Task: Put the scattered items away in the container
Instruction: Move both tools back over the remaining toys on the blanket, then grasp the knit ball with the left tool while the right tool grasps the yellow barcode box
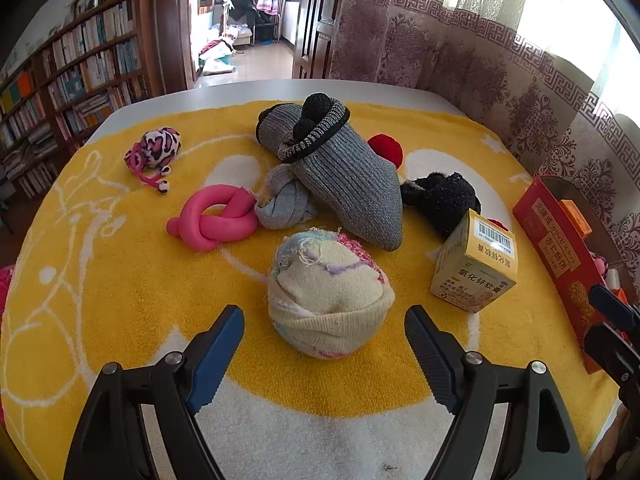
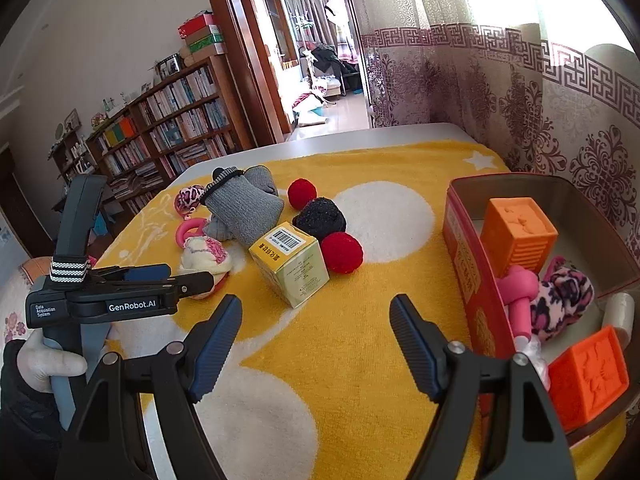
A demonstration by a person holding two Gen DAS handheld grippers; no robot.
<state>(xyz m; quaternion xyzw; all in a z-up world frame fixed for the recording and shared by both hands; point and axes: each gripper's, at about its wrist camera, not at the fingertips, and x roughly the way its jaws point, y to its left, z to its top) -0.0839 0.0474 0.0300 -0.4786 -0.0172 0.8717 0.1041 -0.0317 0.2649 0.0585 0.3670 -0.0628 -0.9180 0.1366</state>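
Left claw — jaws wide, empty, straddling the cream sock ball. Best practice: lower, close across its middle. Right claw — open, empty, beside the red tin.

A yellow-and-white towel covers the table, with rolled socks, toys and boxes scattered on it.

a yellow and white towel is lying spread over the pale table. a bookshelf packed with books is standing along the wall, with stacked boxes sitting on top. patterned curtains are hanging beside the table. an open doorway is showing another room behind.
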